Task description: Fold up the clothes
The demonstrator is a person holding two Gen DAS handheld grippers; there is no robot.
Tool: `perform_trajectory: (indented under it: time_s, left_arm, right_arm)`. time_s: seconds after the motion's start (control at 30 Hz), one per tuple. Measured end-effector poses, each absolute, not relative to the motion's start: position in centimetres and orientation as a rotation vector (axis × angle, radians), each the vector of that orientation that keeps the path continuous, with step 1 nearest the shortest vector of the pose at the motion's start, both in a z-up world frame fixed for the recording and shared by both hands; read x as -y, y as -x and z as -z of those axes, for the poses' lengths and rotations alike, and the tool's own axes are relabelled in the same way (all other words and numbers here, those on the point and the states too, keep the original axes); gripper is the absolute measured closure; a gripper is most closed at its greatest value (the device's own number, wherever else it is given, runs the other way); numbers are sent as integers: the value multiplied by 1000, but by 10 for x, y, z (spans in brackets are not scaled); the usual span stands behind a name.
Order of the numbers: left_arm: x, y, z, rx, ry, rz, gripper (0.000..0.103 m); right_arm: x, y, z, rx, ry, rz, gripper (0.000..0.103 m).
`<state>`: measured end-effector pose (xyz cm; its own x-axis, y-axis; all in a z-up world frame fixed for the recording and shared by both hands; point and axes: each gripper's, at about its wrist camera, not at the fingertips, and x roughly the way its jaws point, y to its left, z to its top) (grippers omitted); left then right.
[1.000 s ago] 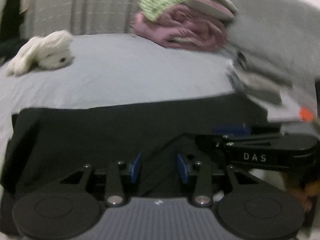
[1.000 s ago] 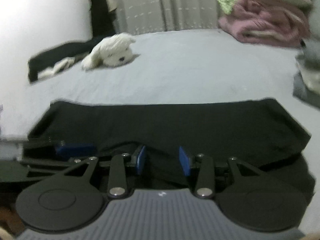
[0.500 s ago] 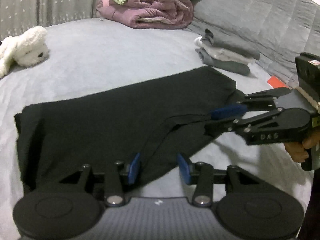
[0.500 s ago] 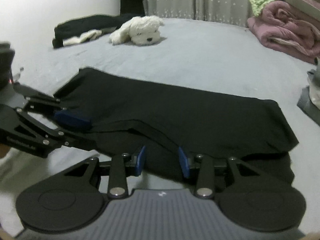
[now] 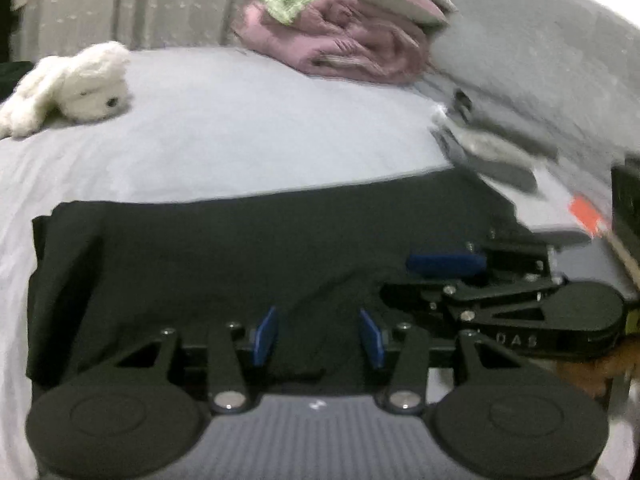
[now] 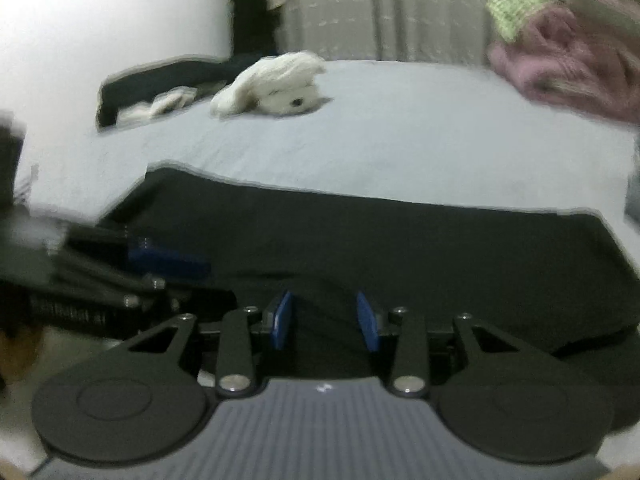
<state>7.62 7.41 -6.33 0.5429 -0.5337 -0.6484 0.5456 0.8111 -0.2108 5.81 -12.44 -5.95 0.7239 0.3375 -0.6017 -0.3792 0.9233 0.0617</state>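
Black garment (image 5: pixel 248 248) — long flat band, creased

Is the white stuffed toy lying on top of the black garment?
No, the white stuffed toy lies on the bed sheet, apart from the black garment.

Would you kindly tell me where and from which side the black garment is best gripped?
Probably the near hem of the black garment, approached from the near side with jaws straddling the edge: it lies flat on the bed, and only its edges give something to pinch.
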Motion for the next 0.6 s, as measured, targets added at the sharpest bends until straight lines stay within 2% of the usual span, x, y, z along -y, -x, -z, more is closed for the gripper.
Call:
perform_trajectory:
  time_s: [0.03,0.07,0.17,0.37,0.47,0.6]
  left_arm:
    - [-77,-75,61,-791,-18,696,44]
    - [-81,-74,59,-803,-11,722,40]
    - [-97,-76,51,-813,68,742,41]
    - [-128,-78,41,-566,110,452,43]
    - [-124,-76,48,-480,-5,340,43]
    - [-132,-81,53,-532,31,262,46]
  right_arm:
    - [126,-55,56,-662,79,-424,61]
    - [130,-53,52,-672,77,-448,66]
    - [151,-53,38,-633,16,-431,69]
    - [196,-68,28,-484,8,-117,65]
    - [204,-74,37,-480,90,-11,65]
    - [219,-81,57,-572,116,70,66]
